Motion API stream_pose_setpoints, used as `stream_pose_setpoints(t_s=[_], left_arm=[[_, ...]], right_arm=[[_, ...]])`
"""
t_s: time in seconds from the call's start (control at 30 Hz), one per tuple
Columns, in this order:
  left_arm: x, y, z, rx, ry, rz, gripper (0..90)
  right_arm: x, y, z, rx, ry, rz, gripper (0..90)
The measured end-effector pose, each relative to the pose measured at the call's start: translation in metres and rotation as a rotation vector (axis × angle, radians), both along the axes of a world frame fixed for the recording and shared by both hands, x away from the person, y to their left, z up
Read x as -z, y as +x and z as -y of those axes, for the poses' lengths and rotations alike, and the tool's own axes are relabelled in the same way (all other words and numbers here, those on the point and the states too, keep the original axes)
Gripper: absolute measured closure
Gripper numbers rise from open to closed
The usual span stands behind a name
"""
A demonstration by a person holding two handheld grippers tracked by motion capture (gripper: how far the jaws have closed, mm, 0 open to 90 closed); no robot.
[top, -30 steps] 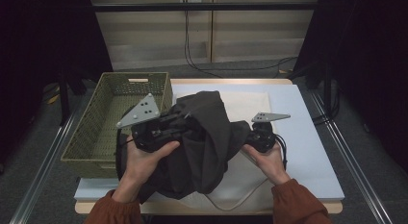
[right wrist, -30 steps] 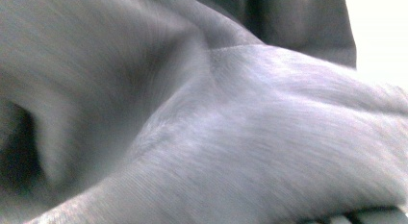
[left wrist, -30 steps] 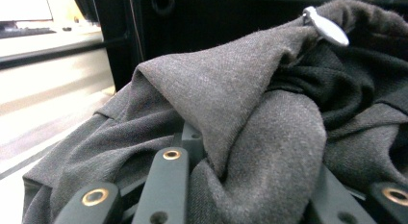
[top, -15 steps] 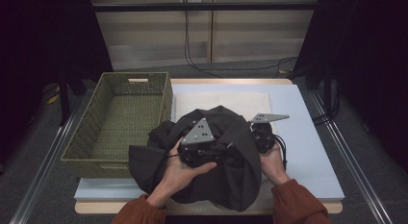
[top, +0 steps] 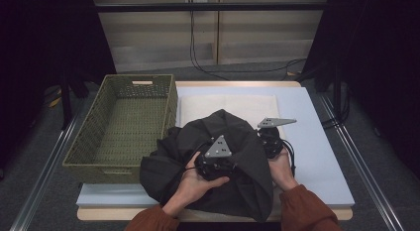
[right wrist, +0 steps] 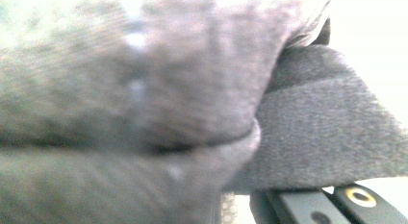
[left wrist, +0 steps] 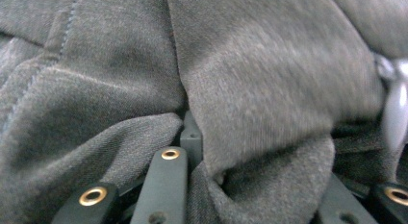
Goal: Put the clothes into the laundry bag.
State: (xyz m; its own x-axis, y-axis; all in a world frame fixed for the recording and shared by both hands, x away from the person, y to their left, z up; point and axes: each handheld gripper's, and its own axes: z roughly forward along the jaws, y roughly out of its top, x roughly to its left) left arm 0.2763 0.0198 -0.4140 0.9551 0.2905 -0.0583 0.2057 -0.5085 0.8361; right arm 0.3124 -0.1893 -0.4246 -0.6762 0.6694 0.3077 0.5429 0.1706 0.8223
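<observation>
Counting items: one dark grey fleece garment (top: 223,156), one olive woven basket with cut-out handles (top: 124,127), one white cloth mat (top: 228,104) on one pale blue tabletop (top: 317,142) — plus two hand-held grippers.

Garment sits bunched in a heap at the table's near edge, just right of the basket and touching its right wall, covering the mat's front part.

Left gripper (top: 215,159) lies on top of the heap; in the left gripper view the fabric (left wrist: 240,89) is folded in between its jaws, clamped narrow on a thick fold.

Right gripper (top: 270,139) is at the heap's right edge, jaws closed tight on a hem of the same garment (right wrist: 327,128), per the right gripper view.

Basket interior holds nothing visible. No readable brand, label or writing on any item.
</observation>
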Motion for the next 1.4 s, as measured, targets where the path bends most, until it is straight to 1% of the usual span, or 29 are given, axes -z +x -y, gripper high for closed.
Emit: stream_pose_setpoints(t_s=[0.03,0.13,0.17,0.23,0.27,0.3,0.4,0.43,0.47,0.53,0.57,0.63,0.67,0.73,0.77,0.83,0.87,0.9,0.93,0.97,1.03,1.07,1.13,1.17,1.2,1.23,1.3,1.33,1.4], left_arm=[[0.002,0.0,0.001,0.007,0.018,-0.001,72.2],[0.011,0.0,0.005,0.009,0.024,-0.019,72.2],[0.013,0.001,0.006,0.014,0.051,-0.02,72.1],[0.02,0.0,0.008,0.011,0.039,-0.028,72.1],[0.022,-0.001,0.009,0.012,0.061,-0.031,72.1],[0.025,-0.001,0.01,0.017,0.06,-0.027,72.1],[0.033,-0.003,0.014,0.037,0.093,-0.038,72.1],[0.036,-0.004,0.015,0.045,0.127,-0.036,72.1],[0.041,-0.005,0.018,0.049,0.123,-0.034,72.1],[0.047,-0.008,0.022,0.061,0.151,-0.005,72.1],[0.048,-0.007,0.023,0.067,0.161,-0.015,72.1],[0.053,-0.008,0.025,0.057,0.149,-0.011,72.2],[0.054,-0.009,0.026,0.051,0.155,-0.008,72.2],[0.054,-0.01,0.027,0.043,0.163,-0.002,72.2],[0.054,-0.009,0.027,0.042,0.158,-0.012,72.1],[0.054,-0.009,0.027,0.047,0.152,-0.007,71.1],[0.052,-0.009,0.026,0.044,0.159,-0.012,70.3],[0.052,-0.01,0.026,0.046,0.142,-0.013,68.9],[0.052,-0.011,0.025,0.051,0.136,-0.007,66.4],[0.05,-0.012,0.024,0.056,0.142,-0.012,64.2],[0.046,-0.014,0.021,0.062,0.116,-0.02,59.7],[0.044,-0.015,0.02,0.07,0.112,-0.024,57.9],[0.041,-0.016,0.016,0.092,0.102,-0.014,56.6],[0.039,-0.016,0.014,0.089,0.092,-0.033,55.9],[0.038,-0.016,0.012,0.081,0.063,-0.056,54.7],[0.036,-0.016,0.01,0.081,0.053,-0.056,53.1],[0.032,-0.019,0.008,0.079,0.053,-0.054,50.1],[0.03,-0.02,0.008,0.085,0.07,-0.045,48.5],[0.026,-0.022,0.005,0.087,0.071,-0.048,45.9]], right_arm=[[0.0,0.0,0.0,0.0,-0.002,-0.004,89.4],[0.0,-0.001,-0.001,-0.005,-0.024,0.007,89.5],[0.001,0.0,-0.001,-0.003,-0.025,0.006,89.5],[0.001,-0.001,-0.002,-0.002,-0.033,0.007,89.5],[0.001,-0.001,-0.002,0.001,-0.037,0.007,89.5],[0.001,-0.001,-0.003,0.0,-0.038,0.007,89.5],[0.0,-0.001,-0.003,0.0,-0.038,0.012,89.5],[0.0,-0.001,-0.002,0.0,-0.035,0.01,89.5],[-0.001,-0.001,-0.003,-0.001,-0.04,0.013,89.5],[-0.002,-0.002,-0.003,0.002,-0.033,0.017,89.5],[-0.003,-0.002,-0.002,0.004,-0.029,0.014,89.5],[-0.005,-0.002,-0.001,0.007,-0.019,0.019,89.4],[-0.005,-0.003,-0.001,0.004,-0.017,0.018,89.5],[-0.005,-0.003,-0.002,0.007,-0.015,0.018,89.5],[-0.005,-0.003,-0.002,0.008,-0.015,0.017,89.5],[-0.005,-0.003,-0.001,0.013,-0.013,0.017,89.5],[-0.004,-0.003,-0.002,0.017,-0.011,0.013,89.4],[-0.004,-0.002,-0.001,0.018,-0.012,0.015,89.5],[-0.004,-0.002,0.0,0.02,-0.012,0.014,89.4],[-0.003,-0.002,0.0,0.023,-0.013,0.011,89.4],[-0.003,-0.001,0.0,0.027,-0.018,0.011,89.4],[-0.002,0.0,0.0,0.028,-0.013,0.01,89.4],[-0.001,0.0,0.0,0.029,-0.013,0.007,89.3],[-0.001,0.0,0.001,0.03,-0.013,0.007,89.4],[-0.001,-0.001,0.001,0.03,-0.013,0.007,89.4],[-0.001,-0.001,0.0,0.031,-0.015,0.008,89.4],[-0.001,-0.001,0.0,0.033,-0.017,0.008,89.4],[-0.001,-0.001,0.0,0.032,-0.017,0.008,89.3],[-0.001,0.0,0.001,0.032,-0.017,0.005,89.4]])
